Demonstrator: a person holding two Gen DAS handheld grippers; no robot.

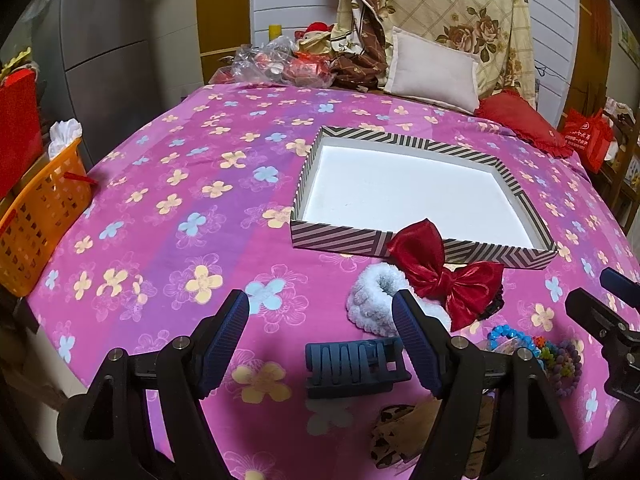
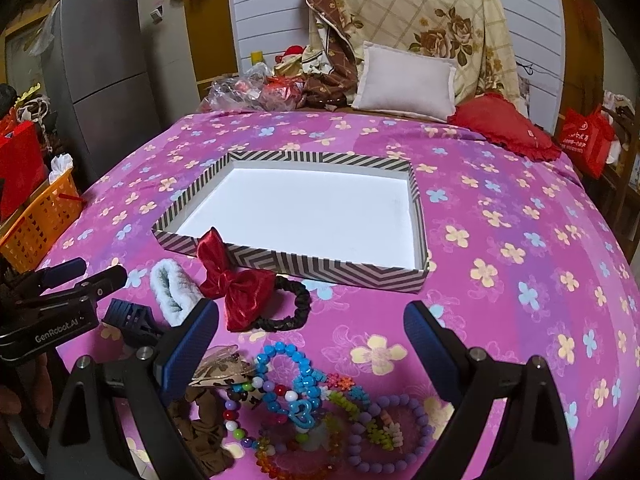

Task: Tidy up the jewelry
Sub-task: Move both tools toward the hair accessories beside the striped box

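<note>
Looking along the left gripper (image 1: 322,316), its jaws stand wide apart and hold nothing — a dark blue hair claw clip (image 1: 354,368) lies on the pink floral bedspread (image 1: 180,200) between and just below the fingertips. Beyond it a white fluffy scrunchie (image 1: 380,300) touches a red satin bow (image 1: 444,270), which leans against the near wall of the striped box (image 1: 340,238), white inside. The right gripper (image 1: 600,300) shows at the right edge.

From the right wrist view, the right gripper (image 2: 312,324) is likewise spread wide and empty — below it lies a heap of beaded bracelets (image 2: 304,400), blue, purple and multicoloured, beside a leopard-print hair tie (image 2: 224,368). A black scrunchie (image 2: 296,308) sits by the bow, near the box.
</note>
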